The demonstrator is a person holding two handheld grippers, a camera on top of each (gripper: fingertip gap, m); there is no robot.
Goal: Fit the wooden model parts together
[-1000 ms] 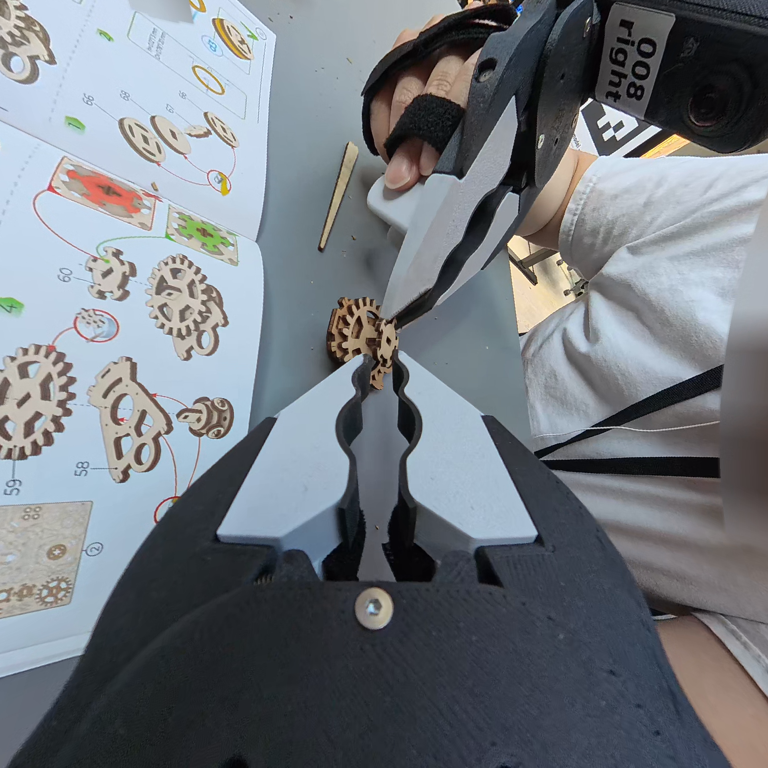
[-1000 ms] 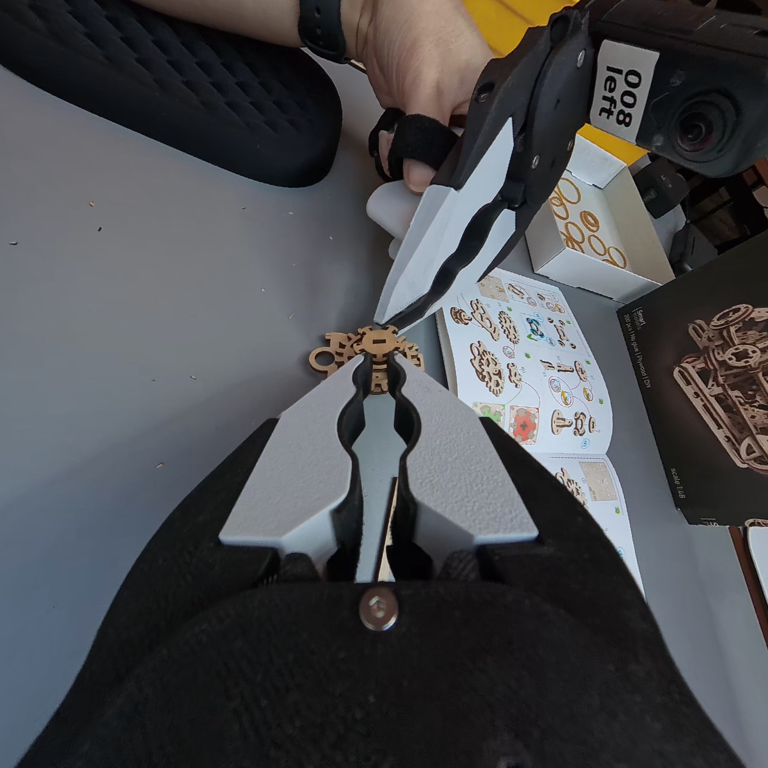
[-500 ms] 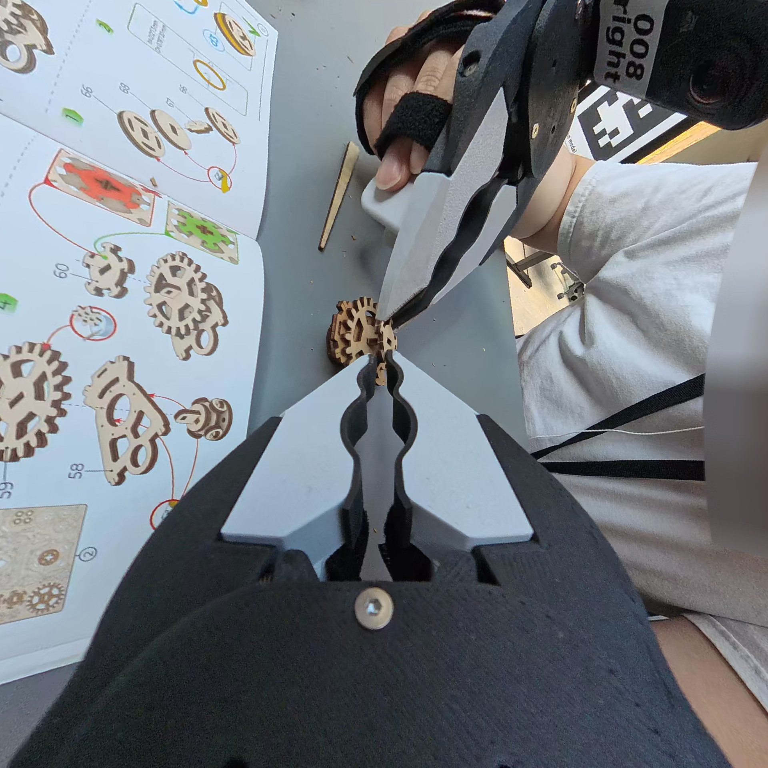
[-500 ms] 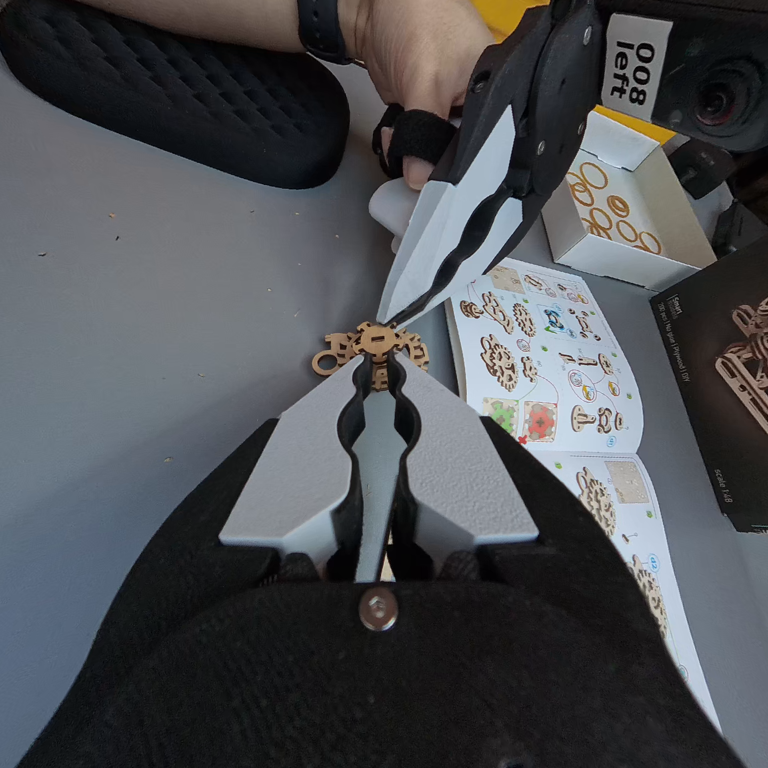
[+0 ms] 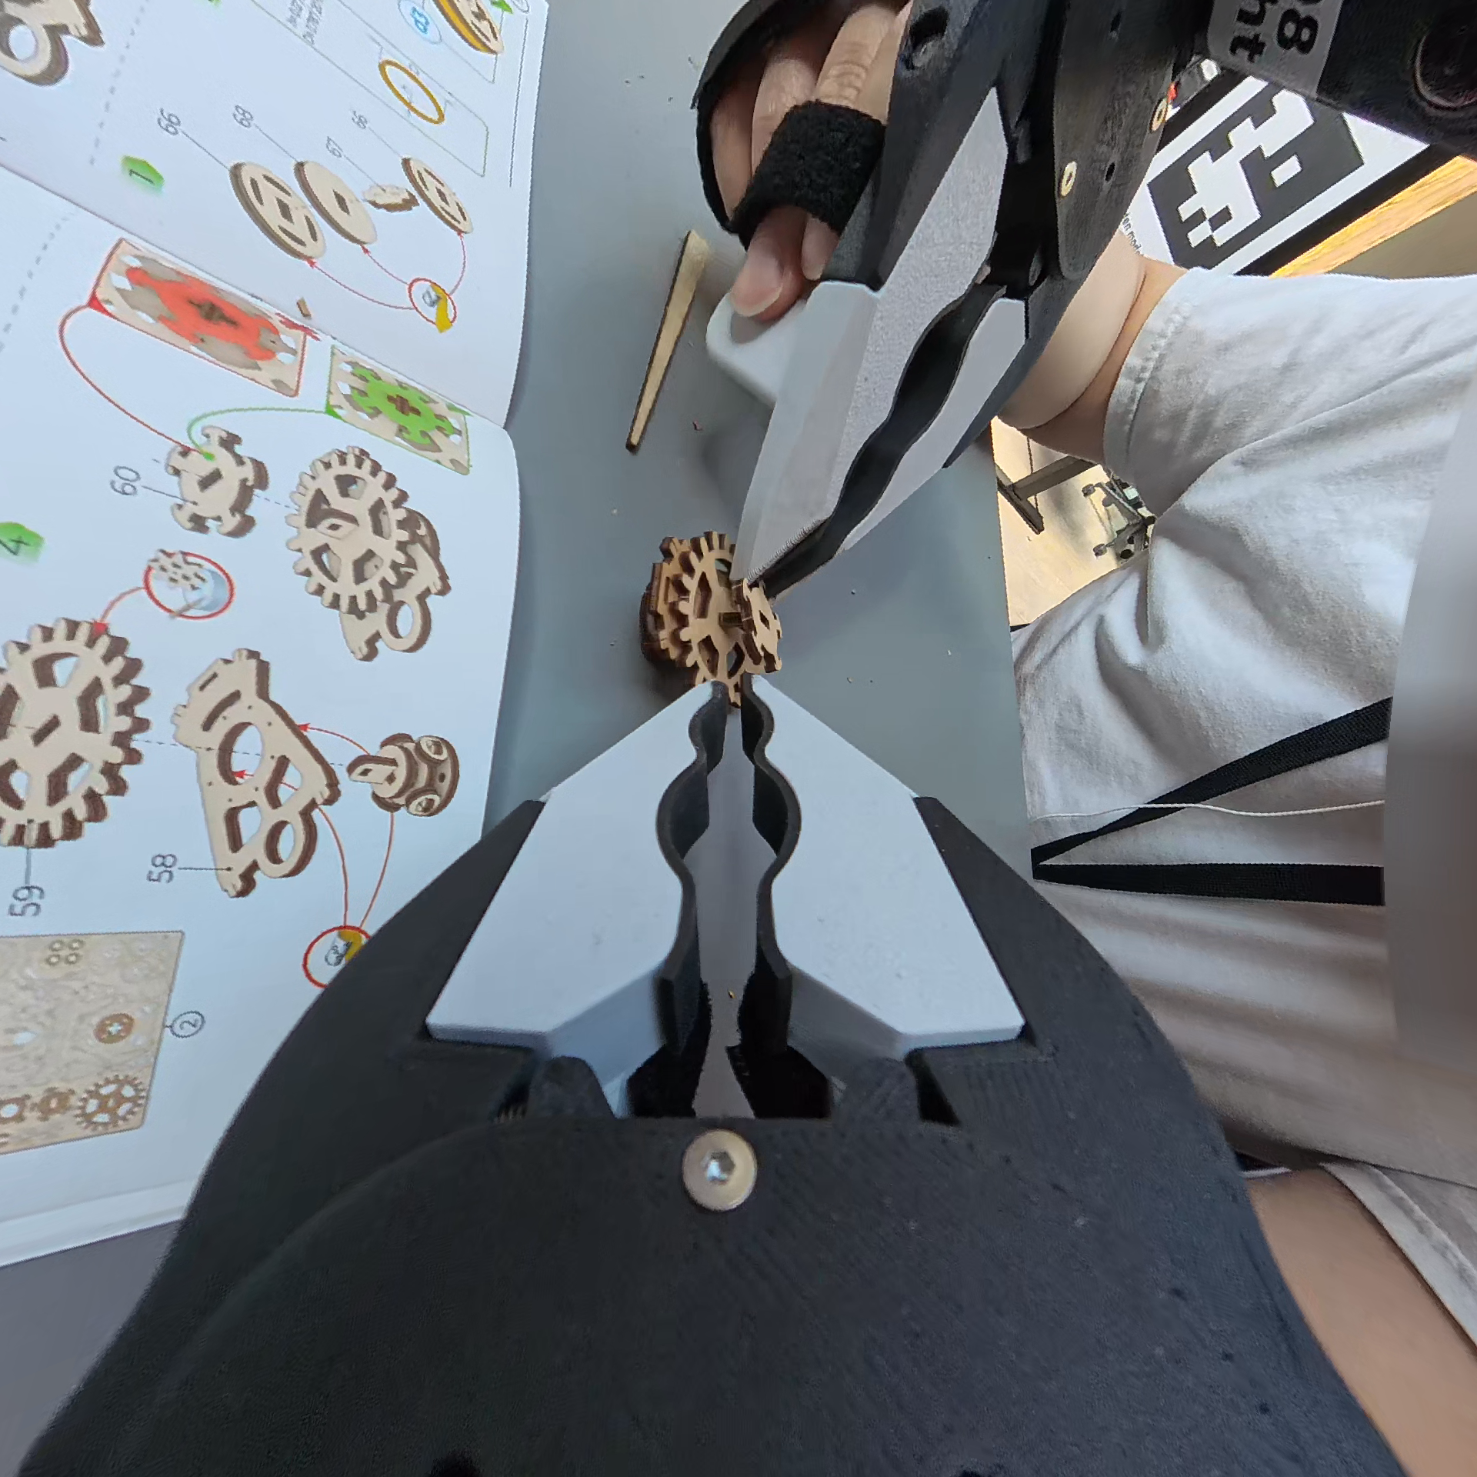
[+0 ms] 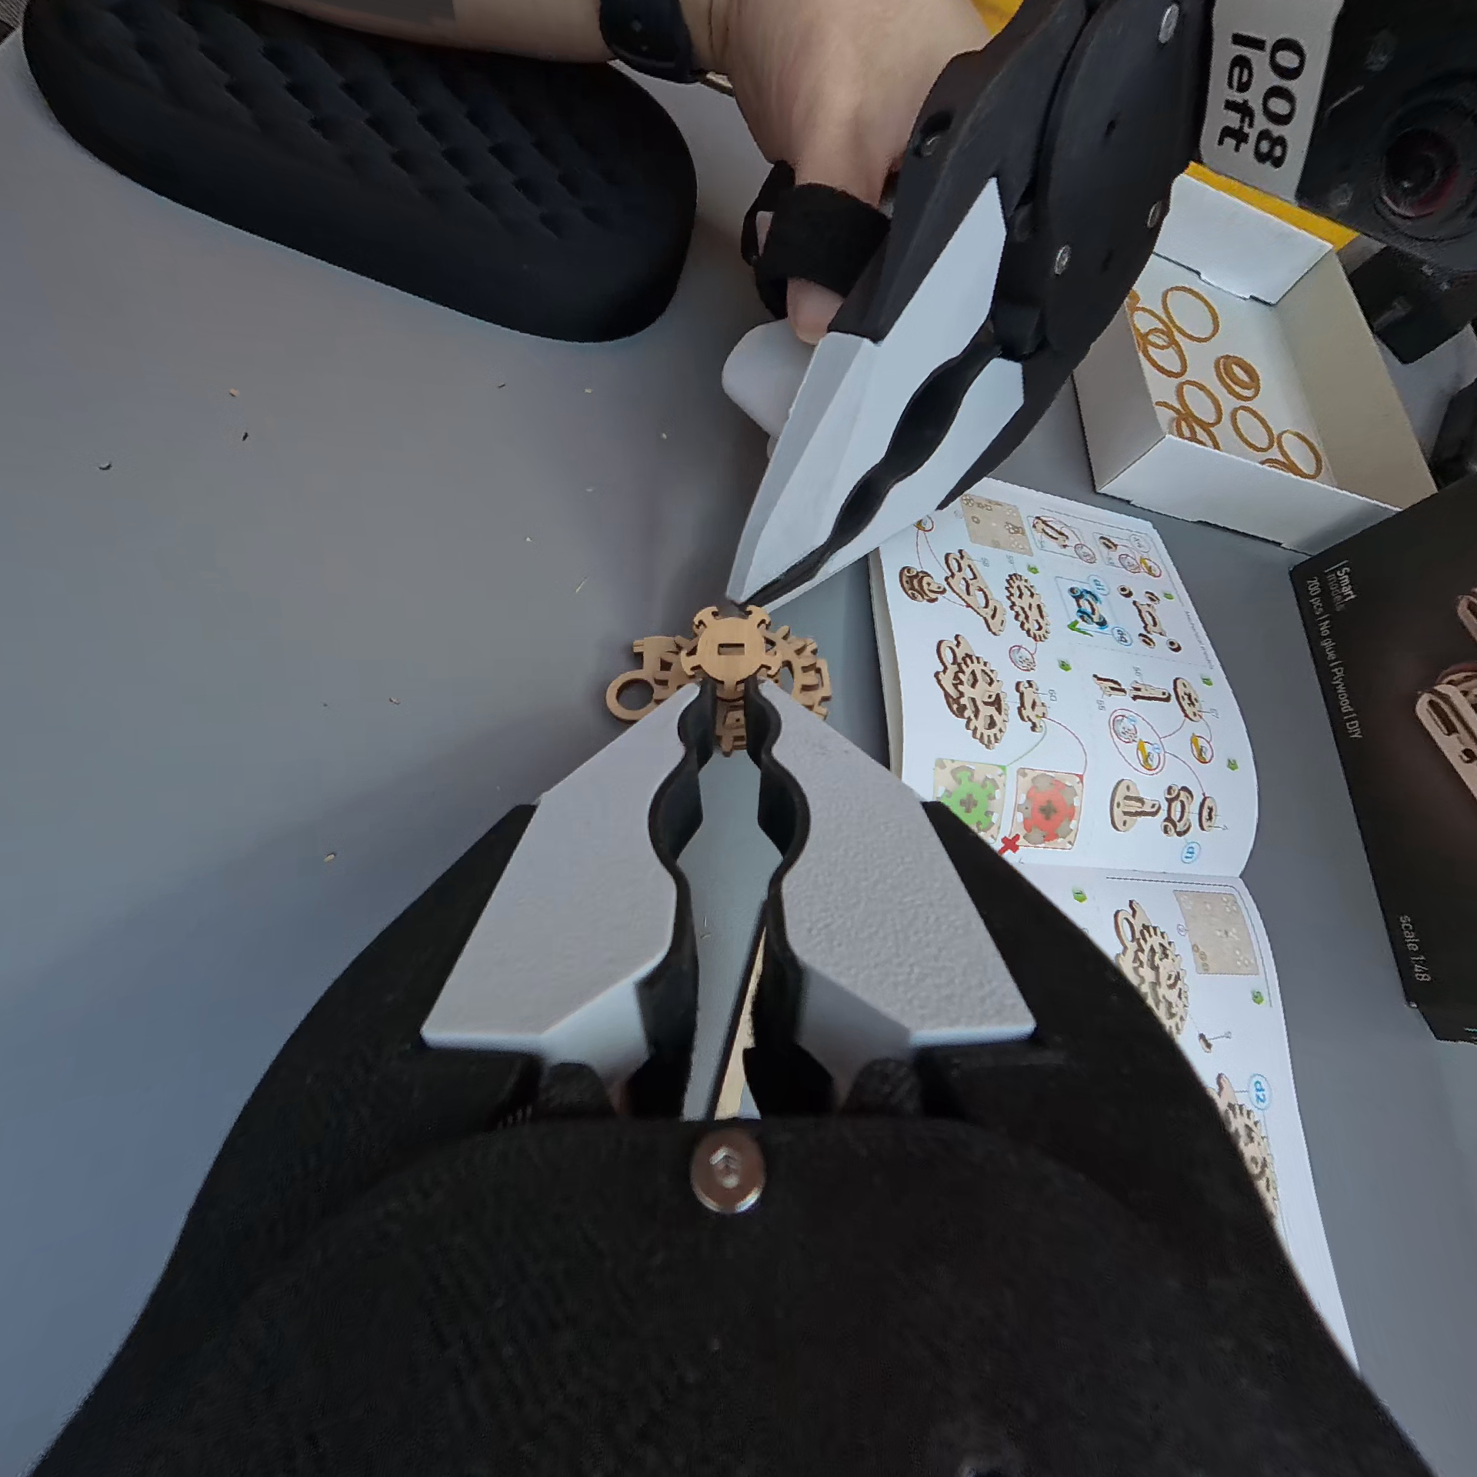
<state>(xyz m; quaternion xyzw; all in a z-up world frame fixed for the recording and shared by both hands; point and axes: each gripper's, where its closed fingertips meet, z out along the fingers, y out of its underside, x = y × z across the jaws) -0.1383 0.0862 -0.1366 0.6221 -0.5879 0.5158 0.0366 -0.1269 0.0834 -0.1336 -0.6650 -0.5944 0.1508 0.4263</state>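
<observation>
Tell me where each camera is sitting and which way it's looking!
Left wrist view: rides on the left claw, looking along its fingers at the wooden gear assembly; the person's shirt and right hand show.
Right wrist view: rides on the right claw, facing the same assembly from the opposite side; the left hand shows.
Both views share the gears, the instruction booklet, the grey table and the opposite claw.
</observation>
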